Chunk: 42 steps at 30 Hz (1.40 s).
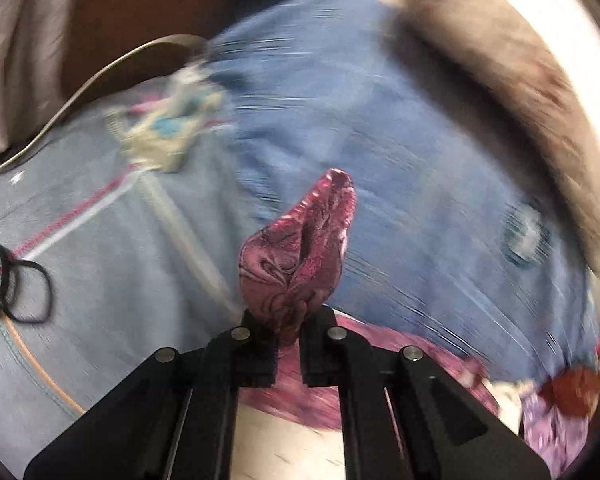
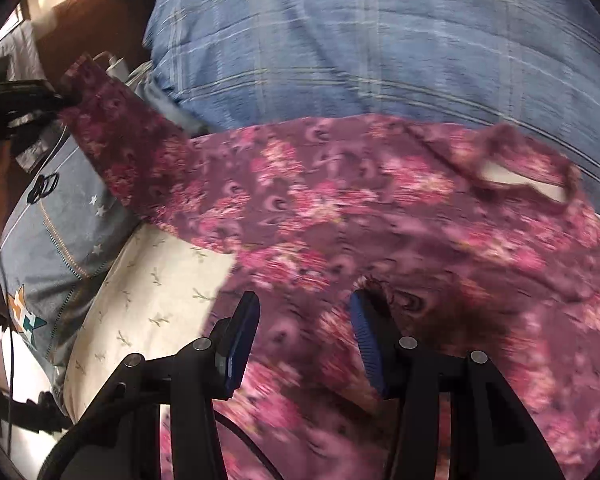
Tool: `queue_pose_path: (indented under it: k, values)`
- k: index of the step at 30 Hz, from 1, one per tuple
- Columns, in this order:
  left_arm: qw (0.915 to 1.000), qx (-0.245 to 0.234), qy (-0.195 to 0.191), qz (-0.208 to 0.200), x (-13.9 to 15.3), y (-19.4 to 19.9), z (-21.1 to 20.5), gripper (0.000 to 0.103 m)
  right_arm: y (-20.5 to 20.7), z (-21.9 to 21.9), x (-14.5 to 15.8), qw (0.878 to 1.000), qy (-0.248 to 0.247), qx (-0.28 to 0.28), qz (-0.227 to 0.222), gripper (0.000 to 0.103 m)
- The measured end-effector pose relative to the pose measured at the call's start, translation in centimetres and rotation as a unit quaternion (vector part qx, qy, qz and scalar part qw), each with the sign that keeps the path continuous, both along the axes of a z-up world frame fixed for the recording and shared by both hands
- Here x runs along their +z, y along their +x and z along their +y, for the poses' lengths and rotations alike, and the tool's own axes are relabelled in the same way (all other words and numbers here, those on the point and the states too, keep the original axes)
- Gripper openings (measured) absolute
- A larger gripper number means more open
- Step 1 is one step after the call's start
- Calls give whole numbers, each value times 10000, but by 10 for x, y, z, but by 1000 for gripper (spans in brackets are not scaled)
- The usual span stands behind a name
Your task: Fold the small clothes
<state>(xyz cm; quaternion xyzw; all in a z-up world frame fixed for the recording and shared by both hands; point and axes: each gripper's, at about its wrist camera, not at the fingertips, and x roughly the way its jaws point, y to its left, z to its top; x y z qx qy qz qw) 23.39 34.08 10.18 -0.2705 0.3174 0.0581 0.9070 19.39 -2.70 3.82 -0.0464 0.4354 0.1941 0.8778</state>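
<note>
The left gripper (image 1: 288, 334) is clamped on a bunched end of the purple floral garment (image 2: 340, 208), and a puff of that cloth stands up past the closed fingers toward 12 o'clock in the left wrist view — likely a sleeve end, pinched so it can be carried across the body of the piece. In the right wrist view the same sleeve runs out to 10 o'clock, where the left gripper shows only as a dark shape at the frame edge. The rest of the garment lies spread across a cream printed sheet (image 2: 156, 280), with its neck opening near 2 o'clock and a blue plaid cover (image 2: 380, 40) beyond at 12 o'clock. The right gripper (image 2: 304, 320) hangs over the middle of the garment with its blue pads (image 2: 364, 332) set wide, holding nothing — probably placed there to pin the cloth or take the other side while the sleeve comes over. Black hair ties (image 1: 16, 280) lie at 9 o'clock on a blue starred pillow (image 1: 100, 260). Both views are motion-blurred.
</note>
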Motion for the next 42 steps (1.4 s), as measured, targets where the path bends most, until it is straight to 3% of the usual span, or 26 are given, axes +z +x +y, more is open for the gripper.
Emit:
queue_pose_path:
  k: [5,9,14,17,20,21,24,26,28,30,32,35,37,40,42]
  values:
    - [9955,-872,173,-337,39,-4,-110,6,-25,-62,26,9988,9,-444,-196,48]
    - [9876,-1507,152,-420,43,9,-206,6,-49,-129,43,9953,-56,-926,-282,48]
    - [9727,-2310,-36,213,-14,43,-345,6,-87,-229,50,9862,-112,-1622,-301,48]
    - [9568,-2684,-238,1087,-77,57,-424,6,-103,-270,50,9815,-151,-1892,-265,48]
    - [9400,-2899,94,1799,-123,57,-474,6,-111,-300,52,9770,91,-2120,-213,48]
    - [9386,-2904,195,1855,-126,53,-480,7,-112,-308,52,9754,185,-2188,-194,48]
    - [9385,-3077,40,1566,-108,39,-468,11,-111,-317,56,9727,470,-2265,-191,50]
    - [9381,-3171,-385,1339,-82,28,-439,16,-98,-316,56,9711,721,-2271,-97,51]
    - [9385,-3213,-508,1157,-62,20,-410,35,-86,-312,54,9691,1083,-2215,12,51]
    - [9520,-2917,-406,829,-38,4,-363,56,-69,-307,46,9655,1556,-2078,180,58]
    - [9624,-2618,-378,612,-29,-11,-322,65,-54,-293,42,9601,1972,-1947,383,65]
    - [9735,-2134,-473,678,-43,-25,-262,69,-30,-276,29,9551,2189,-1851,747,68]
    - [9763,-1813,-768,897,-66,-29,-230,70,-19,-268,21,9538,2096,-1941,936,68]
    - [9710,-1493,-1436,1193,-104,-27,-206,70,-23,-271,19,9479,2118,-2220,855,68]
    - [9675,-1423,-1603,1339,-121,-20,-206,70,-23,-274,16,9452,2180,-2270,871,70]
